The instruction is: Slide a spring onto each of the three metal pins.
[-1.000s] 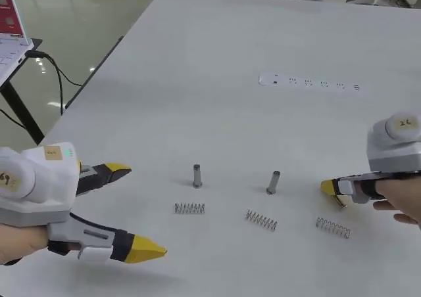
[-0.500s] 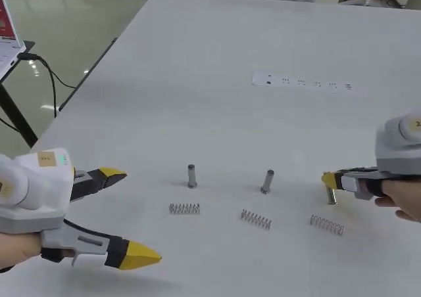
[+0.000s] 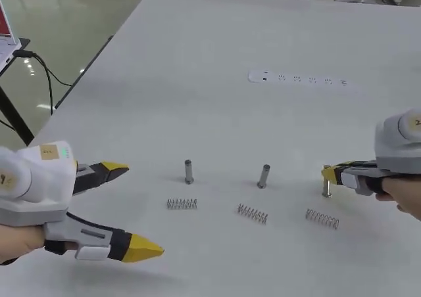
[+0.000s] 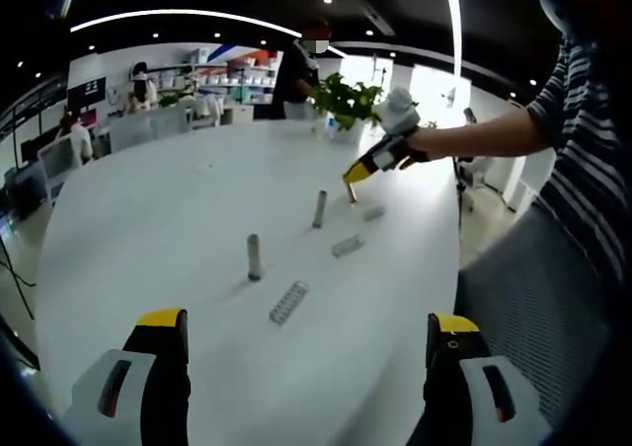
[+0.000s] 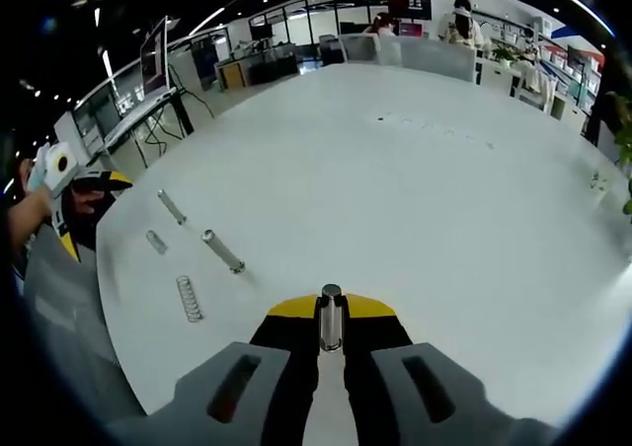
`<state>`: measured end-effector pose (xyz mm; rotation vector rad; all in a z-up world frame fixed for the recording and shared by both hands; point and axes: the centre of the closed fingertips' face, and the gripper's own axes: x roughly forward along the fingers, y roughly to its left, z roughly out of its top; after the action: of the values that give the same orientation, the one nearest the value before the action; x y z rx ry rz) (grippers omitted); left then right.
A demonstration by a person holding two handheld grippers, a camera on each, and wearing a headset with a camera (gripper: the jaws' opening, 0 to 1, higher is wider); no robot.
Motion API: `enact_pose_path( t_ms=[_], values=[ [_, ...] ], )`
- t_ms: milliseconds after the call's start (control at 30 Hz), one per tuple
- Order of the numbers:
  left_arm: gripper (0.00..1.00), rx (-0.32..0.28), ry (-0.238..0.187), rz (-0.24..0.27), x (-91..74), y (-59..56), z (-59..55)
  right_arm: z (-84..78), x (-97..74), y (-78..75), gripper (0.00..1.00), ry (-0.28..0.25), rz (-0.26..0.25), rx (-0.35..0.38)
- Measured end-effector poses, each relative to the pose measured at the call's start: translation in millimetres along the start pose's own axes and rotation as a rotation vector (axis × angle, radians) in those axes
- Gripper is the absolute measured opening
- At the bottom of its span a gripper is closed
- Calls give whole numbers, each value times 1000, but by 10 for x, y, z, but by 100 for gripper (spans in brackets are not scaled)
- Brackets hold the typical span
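Left gripper (image 3: 135, 209) had a white body, black jaws tipped yellow, tan label (image 3: 52, 152) at its 12 o'clock, right gripper (image 3: 327, 174) looked alike, shirt (image 4: 592, 120) was dark-striped.

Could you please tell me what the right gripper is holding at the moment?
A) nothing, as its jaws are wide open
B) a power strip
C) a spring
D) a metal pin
D: the right gripper has its jaws closed on a metal pin, which stands between them in the right gripper view.
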<state>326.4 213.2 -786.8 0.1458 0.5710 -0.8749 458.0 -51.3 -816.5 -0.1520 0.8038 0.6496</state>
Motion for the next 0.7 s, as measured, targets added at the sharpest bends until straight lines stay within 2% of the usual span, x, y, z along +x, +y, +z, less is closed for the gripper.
enact_pose_path(
  t_ms=[333, 700],
  values=[
    [98, -5, 3, 8, -34, 25, -23, 6, -51, -11, 5, -11, -6, -10],
    [98, -7, 2, 1, -11, -1, -25, -42, -101, 1, 5, -2, -10, -39]
  ],
)
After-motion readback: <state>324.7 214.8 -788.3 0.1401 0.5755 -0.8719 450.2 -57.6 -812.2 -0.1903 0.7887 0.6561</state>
